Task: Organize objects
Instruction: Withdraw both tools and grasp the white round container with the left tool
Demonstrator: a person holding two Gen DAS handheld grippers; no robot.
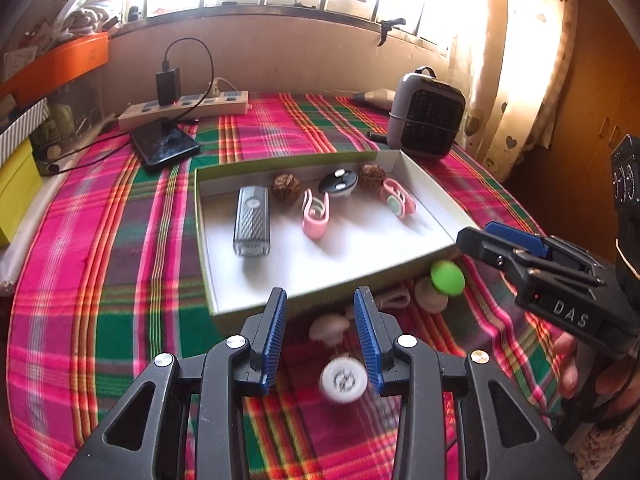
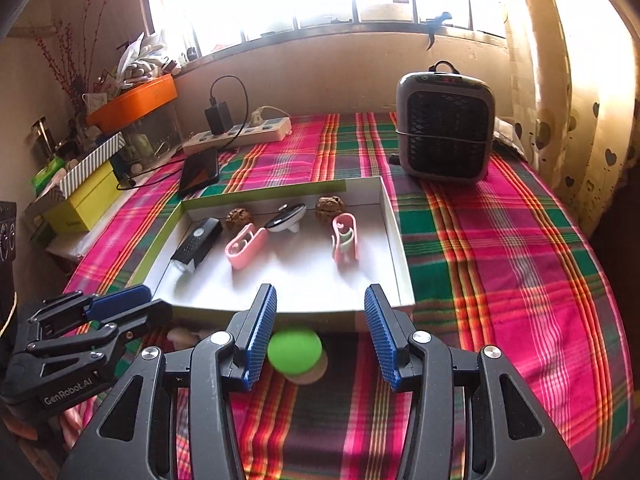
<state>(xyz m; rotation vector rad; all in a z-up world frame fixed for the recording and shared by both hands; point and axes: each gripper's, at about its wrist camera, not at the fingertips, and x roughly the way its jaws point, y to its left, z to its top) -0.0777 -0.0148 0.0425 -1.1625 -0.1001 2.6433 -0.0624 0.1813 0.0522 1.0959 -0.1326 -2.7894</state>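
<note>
Surface: plaid cloth (image 1: 120,240) under a bright window; our white box (image 1: 320,272) sits mid-cloth.
Left wrist view: our left tongs (image 1: 320,340) stand apart, gripping nothing; a white round cap (image 1: 343,381) lies blurred on the cloth between them, near the box's front wall.
Right wrist view: our right tongs (image 2: 320,334) gape empty; a green ball (image 2: 294,350) rests between them, beside the box (image 2: 400,248).

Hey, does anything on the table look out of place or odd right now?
Yes. Several small pieces lie loose on the plaid cloth outside the white tray: a green-capped knob, a white round disc and blurred pale bits near the tray's front edge. The phone looks smudged or cracked.
</note>
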